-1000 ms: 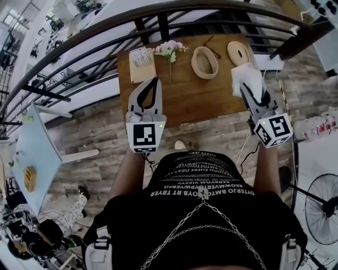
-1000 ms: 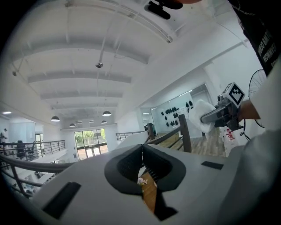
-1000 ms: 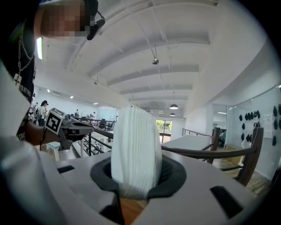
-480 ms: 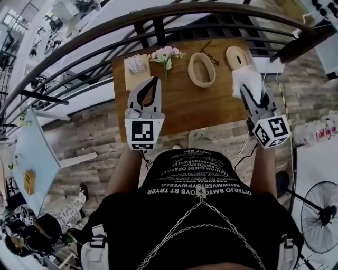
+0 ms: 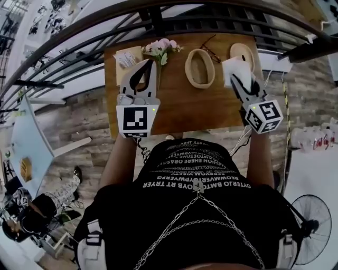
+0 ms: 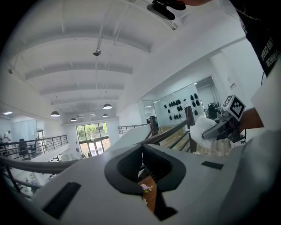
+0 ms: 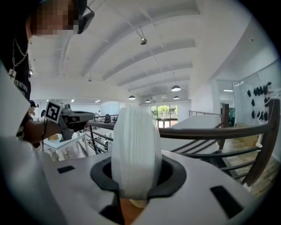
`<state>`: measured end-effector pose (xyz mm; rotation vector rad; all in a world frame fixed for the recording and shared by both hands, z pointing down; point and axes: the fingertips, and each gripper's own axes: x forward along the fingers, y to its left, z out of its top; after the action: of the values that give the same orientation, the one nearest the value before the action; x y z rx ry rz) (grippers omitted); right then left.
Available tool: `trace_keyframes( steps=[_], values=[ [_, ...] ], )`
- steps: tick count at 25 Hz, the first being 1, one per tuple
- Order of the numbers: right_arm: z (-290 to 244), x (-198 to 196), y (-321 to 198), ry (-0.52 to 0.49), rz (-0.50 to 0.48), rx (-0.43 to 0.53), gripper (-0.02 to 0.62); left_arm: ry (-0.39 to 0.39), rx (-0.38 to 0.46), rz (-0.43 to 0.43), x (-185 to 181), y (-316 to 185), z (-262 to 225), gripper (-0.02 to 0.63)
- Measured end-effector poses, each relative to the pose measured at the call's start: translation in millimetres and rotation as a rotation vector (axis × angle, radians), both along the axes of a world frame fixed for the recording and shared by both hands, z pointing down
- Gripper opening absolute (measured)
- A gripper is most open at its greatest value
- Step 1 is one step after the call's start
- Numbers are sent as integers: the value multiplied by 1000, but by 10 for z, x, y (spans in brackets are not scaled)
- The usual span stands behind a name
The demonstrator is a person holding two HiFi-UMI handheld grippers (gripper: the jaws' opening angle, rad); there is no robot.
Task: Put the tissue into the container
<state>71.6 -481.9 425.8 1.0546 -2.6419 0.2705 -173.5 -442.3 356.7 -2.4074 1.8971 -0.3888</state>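
Observation:
A folded white tissue stack (image 5: 231, 66) is pinched upright in my right gripper (image 5: 236, 76), which is shut on it above the right end of the wooden table (image 5: 179, 105). In the right gripper view the tissue (image 7: 134, 145) fills the gap between the jaws of the right gripper (image 7: 133, 178). The container, an oval wooden ring-shaped bowl (image 5: 199, 67), lies just left of the tissue, and its oval lid (image 5: 242, 52) lies behind the tissue. My left gripper (image 5: 149, 63) hovers over the table's left part, tips together and empty; its own view shows the left gripper (image 6: 142, 149) the same way.
Pink flowers (image 5: 160, 47), a small white packet (image 5: 127, 58) and a pair of glasses (image 5: 209, 47) lie along the table's far edge. A dark metal railing (image 5: 158, 13) curves just beyond it. Wooden floor surrounds the table, and a fan (image 5: 311, 227) stands at the lower right.
Both grippers now lie further forward over the table, and the tissue in the right gripper is a little closer to the oval container. The jaws have not changed.

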Motion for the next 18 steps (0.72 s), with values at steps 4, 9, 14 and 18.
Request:
trace_keyframes(
  steps=[4, 9, 14, 18],
  values=[
    [677, -149, -385, 64, -68, -130, 127, 0, -40, -62, -76, -209, 189, 29],
    [1690, -468, -706, 158, -171, -302, 127, -7, -95, -155, -272, -290, 411, 29],
    [2445, -653, -831, 228, -240, -434, 127, -20, -135, -234, -415, -241, 512, 29],
    [2842, -771, -876, 272, -269, -501, 127, -20, -148, -282, -518, -174, 528, 29]
  ],
)
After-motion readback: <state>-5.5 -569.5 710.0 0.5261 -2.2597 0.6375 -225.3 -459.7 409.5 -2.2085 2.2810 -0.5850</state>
